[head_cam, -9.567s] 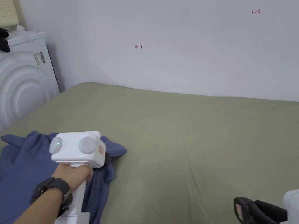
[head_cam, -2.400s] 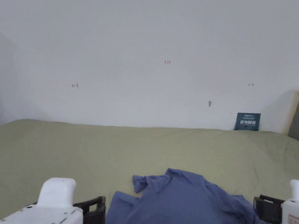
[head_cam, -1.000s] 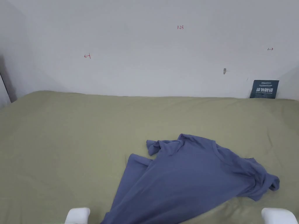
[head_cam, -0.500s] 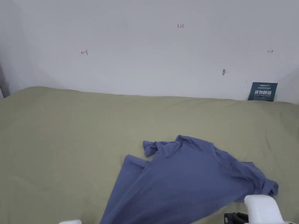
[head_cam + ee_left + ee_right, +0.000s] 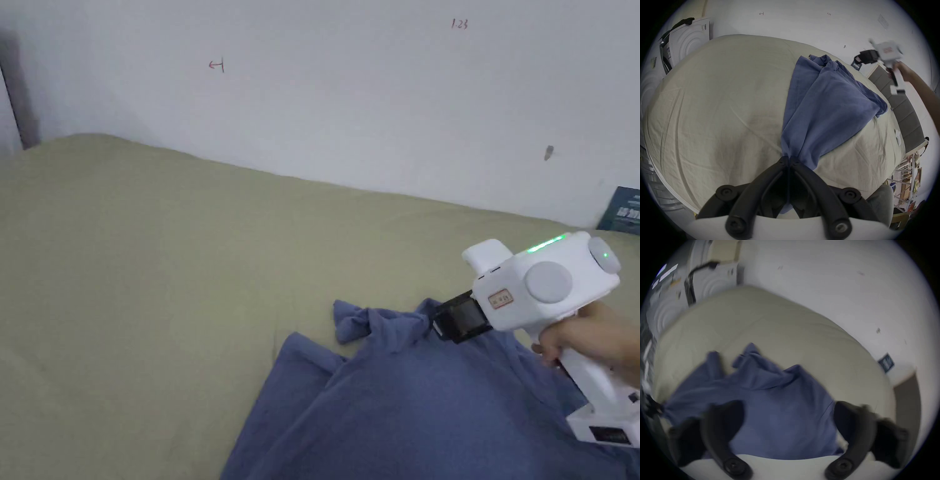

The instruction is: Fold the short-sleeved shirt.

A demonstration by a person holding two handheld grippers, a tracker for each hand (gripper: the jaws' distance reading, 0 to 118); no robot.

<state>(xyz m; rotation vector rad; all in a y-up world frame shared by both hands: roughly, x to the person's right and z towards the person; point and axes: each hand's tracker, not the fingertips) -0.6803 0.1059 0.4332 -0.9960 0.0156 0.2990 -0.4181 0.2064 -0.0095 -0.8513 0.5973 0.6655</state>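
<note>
Head view: my right gripper [image 5: 451,322], held in my right hand [image 5: 594,344], hangs over the far edge of the blue short-sleeved shirt [image 5: 406,406], which lies rumpled on the olive-green bed [image 5: 156,250] below a white wall [image 5: 344,94]. From this angle I cannot tell how its jaws stand.

Left gripper view: my left gripper [image 5: 788,160] has its jaws pressed together on a bunched corner of the shirt [image 5: 826,105], and the cloth fans out from that pinch across the bed [image 5: 713,105] toward the wall. My right gripper [image 5: 866,56] is above the shirt's far end, blurred. A white washing machine [image 5: 687,43] stands beside the bed's far left corner.

Right gripper view: the picture is blurred. My right gripper [image 5: 788,415] has its jaws spread wide, clear of the cloth, with the shirt [image 5: 769,394] lying between and beyond them on the bed [image 5: 769,321].
</note>
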